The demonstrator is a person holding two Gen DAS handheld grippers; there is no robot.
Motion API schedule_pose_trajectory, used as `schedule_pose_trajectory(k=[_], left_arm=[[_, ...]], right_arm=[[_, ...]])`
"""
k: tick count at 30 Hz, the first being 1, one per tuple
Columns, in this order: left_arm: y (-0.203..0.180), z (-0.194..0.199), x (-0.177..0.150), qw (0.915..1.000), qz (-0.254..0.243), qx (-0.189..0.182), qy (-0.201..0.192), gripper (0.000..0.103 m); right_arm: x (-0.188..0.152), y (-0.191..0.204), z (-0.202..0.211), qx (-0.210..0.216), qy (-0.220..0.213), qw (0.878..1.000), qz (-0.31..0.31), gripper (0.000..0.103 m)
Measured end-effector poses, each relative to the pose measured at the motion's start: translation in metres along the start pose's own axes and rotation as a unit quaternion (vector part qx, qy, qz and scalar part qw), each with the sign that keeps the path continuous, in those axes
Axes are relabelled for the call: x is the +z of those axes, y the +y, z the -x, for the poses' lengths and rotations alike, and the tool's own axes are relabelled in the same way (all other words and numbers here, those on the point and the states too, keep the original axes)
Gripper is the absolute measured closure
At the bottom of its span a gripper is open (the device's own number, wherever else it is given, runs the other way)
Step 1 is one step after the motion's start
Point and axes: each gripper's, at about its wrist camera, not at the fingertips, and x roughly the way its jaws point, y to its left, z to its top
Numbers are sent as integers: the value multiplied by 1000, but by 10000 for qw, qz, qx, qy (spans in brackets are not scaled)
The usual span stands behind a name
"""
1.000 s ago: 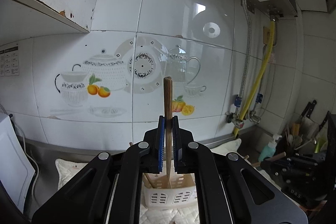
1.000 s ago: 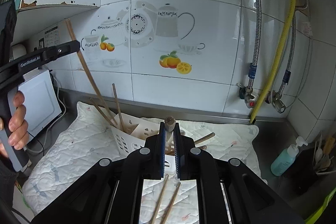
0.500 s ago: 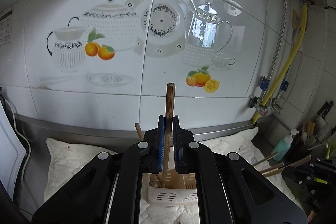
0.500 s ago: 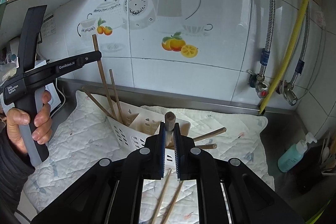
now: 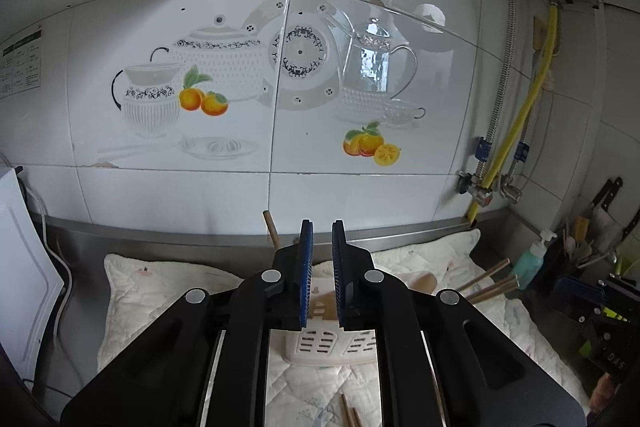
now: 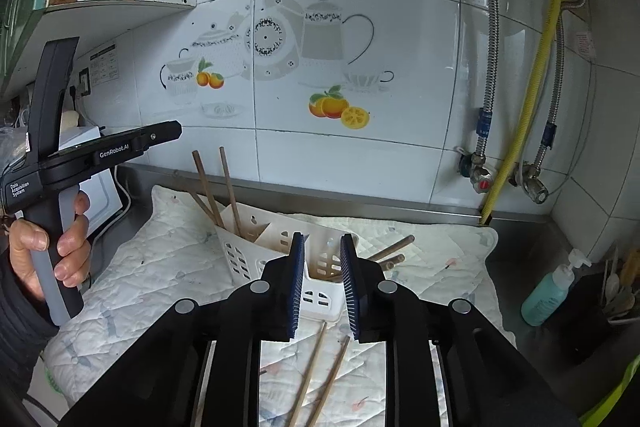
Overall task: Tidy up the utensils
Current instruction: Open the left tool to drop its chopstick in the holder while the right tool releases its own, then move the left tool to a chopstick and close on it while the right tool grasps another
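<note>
While both tools hang above the quilted mat (image 6: pixel 168 259), the left tongs (image 5: pixel 319 267) stand with blue pads parted and nothing between them; the right tongs (image 6: pixel 321 283) are likewise spread apart and empty; the white slotted utensil basket (image 6: pixel 240 259) sits on the mat, just beyond both pairs of tips; two upright chopsticks (image 6: pixel 228 187) lean in its left-hand compartment, their ends rising against the tiled wall (image 6: pixel 360 155); further wooden handles (image 6: pixel 392 247) project from the basket's right side; two loose chopsticks (image 6: pixel 320 367) lie flat on the mat nearer the camera, side by side, below the right tongs; the left hand (image 6: pixel 44 247) grips the left tool's handle at the frame's left edge; a teal soap bottle (image 6: pixel 552 291) stands on the steel tabletop (image 6: pixel 520 239) at right, off the mat.
</note>
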Motion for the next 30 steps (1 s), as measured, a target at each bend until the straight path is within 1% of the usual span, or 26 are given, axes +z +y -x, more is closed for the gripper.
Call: schedule_pose_trajectory(k=[3, 6, 7, 10, 14, 17, 22, 24, 27, 28, 30], left_arm=[[-1, 17, -17, 10000, 25, -30, 67, 87], [-5, 33, -38, 9999, -56, -22, 148, 87], [-7, 37, -47, 9998, -93, 16, 174, 87], [-9, 47, -73, 9993, -113, 16, 357, 87], [-11, 50, -111, 9972, -107, 3, 734, 87], [-11, 50, -141, 9939, -54, -87, 1094, 87], [-11, 47, -189, 9851, 122, -346, 1680, 87], [-16, 46, -206, 9812, 173, -456, 1868, 87], [-23, 44, -230, 9745, 206, -606, 2152, 87], [-26, 42, -236, 9721, 211, -643, 2244, 87], [-30, 41, -246, 9694, 207, -663, 2355, 87]], right_arm=[[-15, 0, 16, -16, -58, 10000, -57, 84], [-32, -1, 29, -45, -71, 9999, -122, 81], [-38, -1, 32, -71, -68, 9998, -152, 79], [-58, -2, 39, -65, -13, 9997, -245, 79], [-86, 1, 46, -108, 59, 9996, -271, 73], [-105, 1, 50, -141, 124, 9993, -316, 73], [-131, -7, 51, -106, 299, 9979, -564, 73], [-139, -10, 50, -143, 353, 9972, -647, 73], [-152, -13, 47, -169, 477, 9964, -677, 69], [-156, -13, 45, -174, 532, 9961, -676, 68], [-163, -14, 42, -217, 622, 9956, -663, 68]])
